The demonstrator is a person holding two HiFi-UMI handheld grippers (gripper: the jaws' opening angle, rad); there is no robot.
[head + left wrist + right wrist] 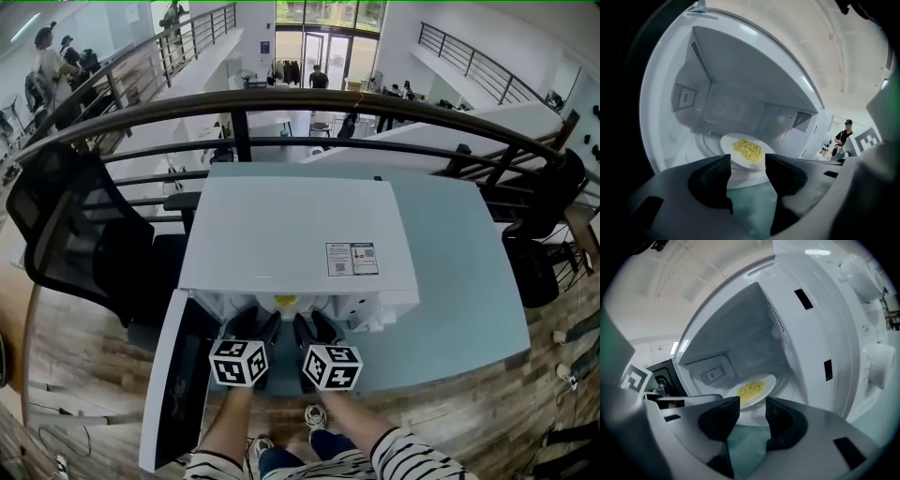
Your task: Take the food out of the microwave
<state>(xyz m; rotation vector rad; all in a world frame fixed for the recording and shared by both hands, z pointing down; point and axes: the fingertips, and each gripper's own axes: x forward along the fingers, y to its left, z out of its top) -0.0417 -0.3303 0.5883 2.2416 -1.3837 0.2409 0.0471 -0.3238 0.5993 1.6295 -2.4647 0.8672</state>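
Note:
A white microwave (281,234) stands on the pale green table (459,281), its door (173,384) swung open to the left. Inside, a white plate (736,150) (766,384) carries yellow food (748,149) (751,389) (285,301). My left gripper (745,171) (265,330) is open just before the cavity mouth, the plate's near rim beyond its jaws. My right gripper (752,411) (304,330) is beside it, also open, with the plate's rim past its jaws. Nothing sits between either pair of jaws.
A black office chair (80,234) stands left of the table. A dark railing (300,108) runs behind the table over a drop. The microwave's control knobs (876,369) lie right of the cavity. A person (843,138) stands far off.

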